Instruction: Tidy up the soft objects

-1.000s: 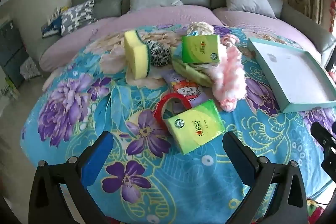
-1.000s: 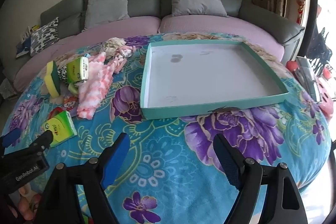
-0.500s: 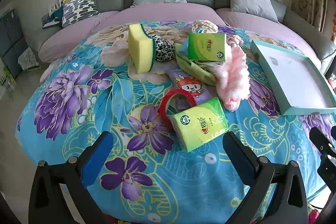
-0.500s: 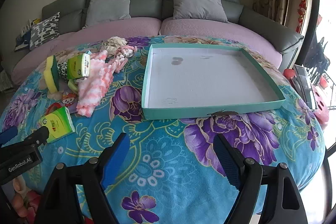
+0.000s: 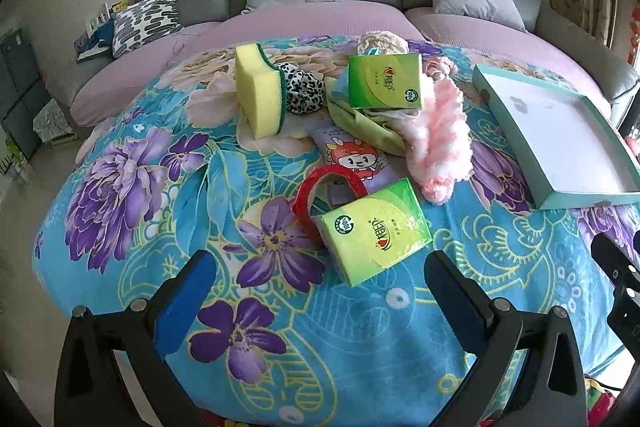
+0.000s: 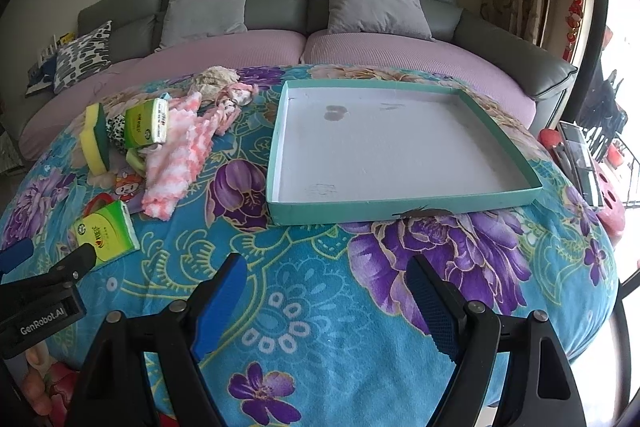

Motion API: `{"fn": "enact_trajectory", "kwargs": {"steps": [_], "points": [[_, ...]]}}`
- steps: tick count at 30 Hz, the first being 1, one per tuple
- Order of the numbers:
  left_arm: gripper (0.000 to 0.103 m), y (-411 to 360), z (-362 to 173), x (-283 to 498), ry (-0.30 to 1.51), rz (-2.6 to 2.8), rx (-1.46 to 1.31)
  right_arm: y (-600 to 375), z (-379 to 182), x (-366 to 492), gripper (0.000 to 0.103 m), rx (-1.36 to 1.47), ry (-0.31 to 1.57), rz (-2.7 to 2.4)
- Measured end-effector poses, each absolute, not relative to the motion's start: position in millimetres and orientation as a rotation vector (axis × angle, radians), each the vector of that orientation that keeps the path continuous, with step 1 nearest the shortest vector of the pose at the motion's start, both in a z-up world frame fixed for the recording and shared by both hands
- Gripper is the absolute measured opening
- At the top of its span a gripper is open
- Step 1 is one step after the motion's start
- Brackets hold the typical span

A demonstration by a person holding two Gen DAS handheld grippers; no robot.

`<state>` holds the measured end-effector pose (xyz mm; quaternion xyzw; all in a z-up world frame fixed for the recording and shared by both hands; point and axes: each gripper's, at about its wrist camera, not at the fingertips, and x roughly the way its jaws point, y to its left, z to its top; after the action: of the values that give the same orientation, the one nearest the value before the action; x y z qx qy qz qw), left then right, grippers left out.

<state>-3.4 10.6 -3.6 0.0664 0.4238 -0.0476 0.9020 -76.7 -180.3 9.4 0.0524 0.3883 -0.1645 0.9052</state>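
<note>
A green-and-yellow soft tissue pack (image 5: 374, 231) lies on the blue floral blanket (image 5: 132, 195), just ahead of my left gripper (image 5: 320, 283), spread wide. My right gripper (image 6: 326, 285), equally wide, faces the shallow teal tray (image 6: 400, 205).

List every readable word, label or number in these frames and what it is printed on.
"GenRobot.AI": on the left claw's black body, in the right wrist view.
Near tissue pack: red logo and round badge, print unreadable.
Far tissue pack: likewise unreadable.
Cartoon pouch: no legible text.
</note>
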Motion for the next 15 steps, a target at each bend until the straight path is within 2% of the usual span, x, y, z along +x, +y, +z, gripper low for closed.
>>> {"fn": "enact_trajectory", "kwargs": {"steps": [15], "points": [[0.103, 13.1, -6.5, -2.2, 0.894, -0.091, 0.132, -180.7, 9.5, -76.2, 0.085, 0.105, 0.805, -0.347]]}}
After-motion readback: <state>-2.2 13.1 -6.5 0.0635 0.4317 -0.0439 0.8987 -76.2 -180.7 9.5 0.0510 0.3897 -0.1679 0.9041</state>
